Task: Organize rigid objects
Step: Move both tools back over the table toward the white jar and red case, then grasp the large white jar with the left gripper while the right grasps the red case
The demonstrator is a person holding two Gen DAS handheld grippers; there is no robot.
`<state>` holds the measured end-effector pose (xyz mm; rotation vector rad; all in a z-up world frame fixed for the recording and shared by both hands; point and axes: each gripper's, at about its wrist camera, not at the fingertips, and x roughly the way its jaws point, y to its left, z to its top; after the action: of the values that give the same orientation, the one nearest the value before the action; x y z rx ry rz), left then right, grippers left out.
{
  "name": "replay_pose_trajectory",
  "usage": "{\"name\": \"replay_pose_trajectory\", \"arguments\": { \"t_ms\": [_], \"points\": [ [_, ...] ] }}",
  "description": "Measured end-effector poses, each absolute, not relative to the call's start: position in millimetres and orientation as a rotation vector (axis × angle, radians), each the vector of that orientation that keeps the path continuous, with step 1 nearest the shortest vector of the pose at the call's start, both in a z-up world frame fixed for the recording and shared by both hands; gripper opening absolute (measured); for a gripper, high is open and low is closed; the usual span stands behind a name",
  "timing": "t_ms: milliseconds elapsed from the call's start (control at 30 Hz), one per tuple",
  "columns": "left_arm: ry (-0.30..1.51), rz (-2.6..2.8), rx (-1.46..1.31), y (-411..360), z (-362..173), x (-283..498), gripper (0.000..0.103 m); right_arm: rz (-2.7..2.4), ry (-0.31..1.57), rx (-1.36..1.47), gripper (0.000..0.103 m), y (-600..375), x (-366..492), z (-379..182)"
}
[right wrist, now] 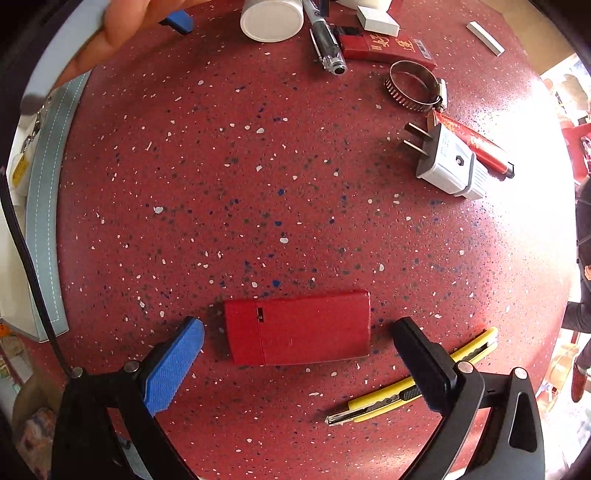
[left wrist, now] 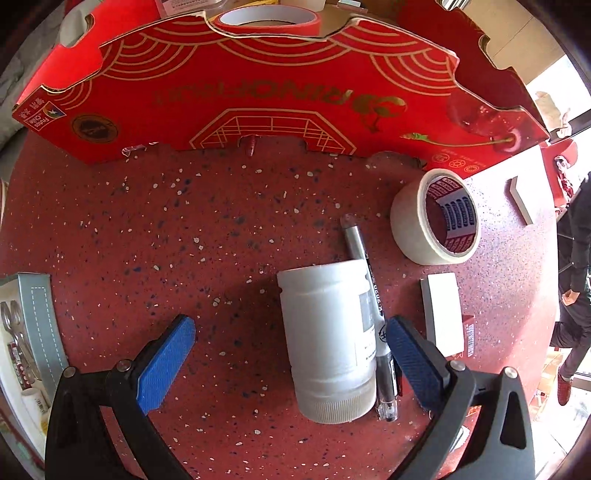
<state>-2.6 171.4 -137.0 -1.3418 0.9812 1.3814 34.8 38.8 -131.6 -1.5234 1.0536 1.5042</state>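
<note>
The left claw is spread wide and grips nothing, its 2 blue pads low over the speckled red tabletop. A white plastic bottle lies on its side between the pads, closer to the right one and apart from the left, ribbed cap end toward the camera. A black marker pen lies along the bottle's right flank, touching it and sitting just beside the right pad. A white block rests just outside that pad, and a roll of masking tape lies farther ahead to the right. A red cardboard box stands across the far side of the tabletop, with a red-edged tape roll showing above its wall.

The right claw is likewise spread and empty. A flat red box lies crosswise on the tabletop directly between its pads, touching neither. A yellow utility knife passes under the right finger. Well ahead to the right lie a white plug adapter and a metal hose clamp.
</note>
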Motion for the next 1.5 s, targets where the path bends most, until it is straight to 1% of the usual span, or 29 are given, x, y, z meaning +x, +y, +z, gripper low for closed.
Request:
{"name": "replay_pose_trajectory", "arguments": {
  "t_ms": [167,200,267,333,467,667,733,933,1067,1100,1133,1167,1200,1233,1267,1300,1367,1500],
  "points": [
    [1.057,1.388,-1.3,178,-141,0,0.103,1.492,1.071,-1.544,0.103,66,53,-154],
    [1.054,1.395,-1.317,175,-141,-5,0.103,1.492,1.072,-1.545,0.103,68,53,-154],
    [0.97,1.407,-1.373,168,-136,-16,0.103,1.497,1.067,-1.544,0.103,70,52,-153],
    [0.932,1.428,-1.379,163,-129,-26,0.103,1.501,1.064,-1.54,0.103,65,59,-159],
    [0.966,1.451,-1.343,156,-119,-47,0.103,1.502,1.063,-1.54,0.103,63,61,-161],
    [0.972,1.458,-1.38,155,-118,-72,0.103,1.505,1.06,-1.532,0.103,58,63,-161],
    [1.015,1.461,-1.339,157,-119,-67,0.103,1.506,1.059,-1.528,0.103,55,63,-158],
    [0.971,1.495,-1.305,144,-112,-64,0.103,1.514,1.052,-1.519,0.103,50,66,-156],
    [1.027,1.44,-1.365,151,-114,-53,0.102,1.492,1.074,-1.547,0.103,51,67,-157],
    [1.024,1.441,-1.368,163,-114,-58,0.097,1.489,1.069,-1.551,0.101,50,67,-156],
    [1.021,1.444,-1.36,164,-112,-61,0.09,1.488,1.069,-1.548,0.097,49,69,-155],
    [1.019,1.437,-1.348,169,-106,-63,0.085,1.486,1.068,-1.542,0.093,49,70,-153],
    [1.025,1.428,-1.33,166,-98,-67,0.075,1.487,1.065,-1.533,0.085,48,72,-150],
    [1.027,1.412,-1.312,164,-94,-65,0.061,1.49,1.064,-1.53,0.077,48,72,-147],
    [1.036,1.401,-1.299,161,-87,-68,0.054,1.493,1.059,-1.532,0.072,48,72,-144],
    [1.039,1.388,-1.298,160,-82,-71,0.045,1.494,1.054,-1.542,0.071,47,72,-144],
    [1.026,1.367,-1.326,159,-77,-73,0.045,1.494,1.05,-1.558,0.071,46,71,-144],
    [1.028,1.352,-1.287,140,-68,-74,0.044,1.496,1.042,-1.553,0.071,42,74,-138]
  ]
}}
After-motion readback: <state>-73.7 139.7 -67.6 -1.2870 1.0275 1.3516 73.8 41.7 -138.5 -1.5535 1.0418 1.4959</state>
